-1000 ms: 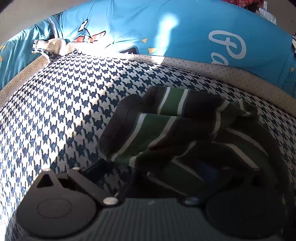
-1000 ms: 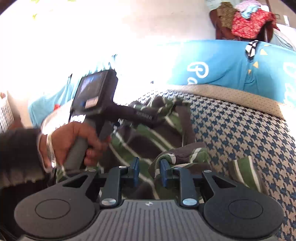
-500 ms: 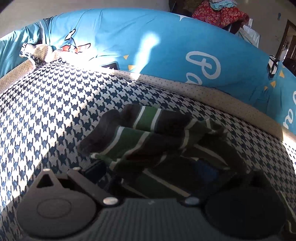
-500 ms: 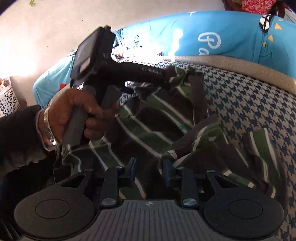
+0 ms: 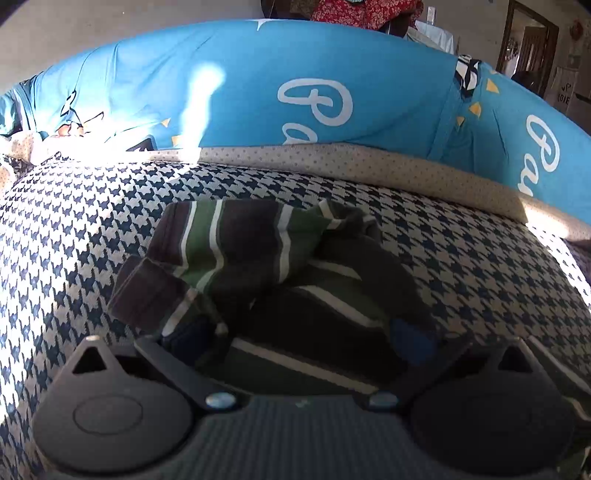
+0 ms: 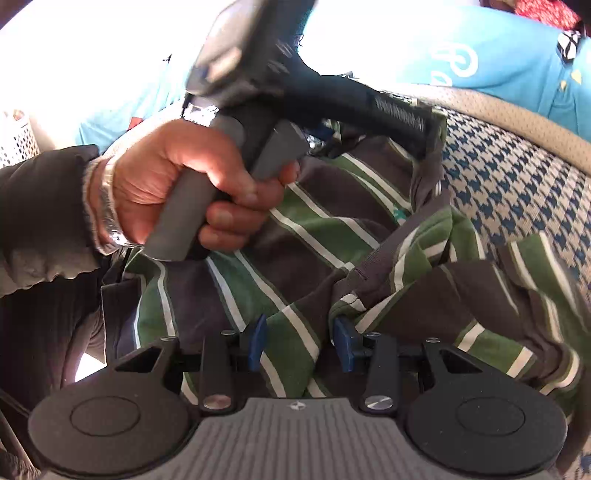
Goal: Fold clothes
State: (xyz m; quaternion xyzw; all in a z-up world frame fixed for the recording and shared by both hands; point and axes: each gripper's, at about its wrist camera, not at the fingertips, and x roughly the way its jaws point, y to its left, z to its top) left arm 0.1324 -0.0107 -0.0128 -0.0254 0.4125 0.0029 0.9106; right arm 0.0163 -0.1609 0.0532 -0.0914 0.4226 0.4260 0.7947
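A brown, green and white striped garment (image 5: 240,240) lies crumpled on the houndstooth bedspread (image 5: 74,240). My left gripper (image 5: 299,338) stands open with its blue pads (image 5: 188,336) wide apart, and part of the garment is bunched between and over them. In the right wrist view a hand (image 6: 166,184) holds that gripper's handle above the garment (image 6: 314,229), its front end at the cloth's far raised edge. My right gripper (image 6: 300,341) sits low over the near part of the garment. Its jaws are opening, with a striped fold lying loose between the pads.
A long blue cushion (image 5: 258,92) with white script runs along the back behind a beige dotted border (image 5: 369,166). Red patterned clothes (image 5: 362,9) are piled beyond it. A white perforated basket (image 6: 14,140) stands at the far left, beside the person's dark sleeve (image 6: 37,192).
The right gripper's pads have spread apart from a narrow gap around the fold. The left gripper and its hand have shifted sideways and rolled, nearer the right camera. The garment lies more spread out.
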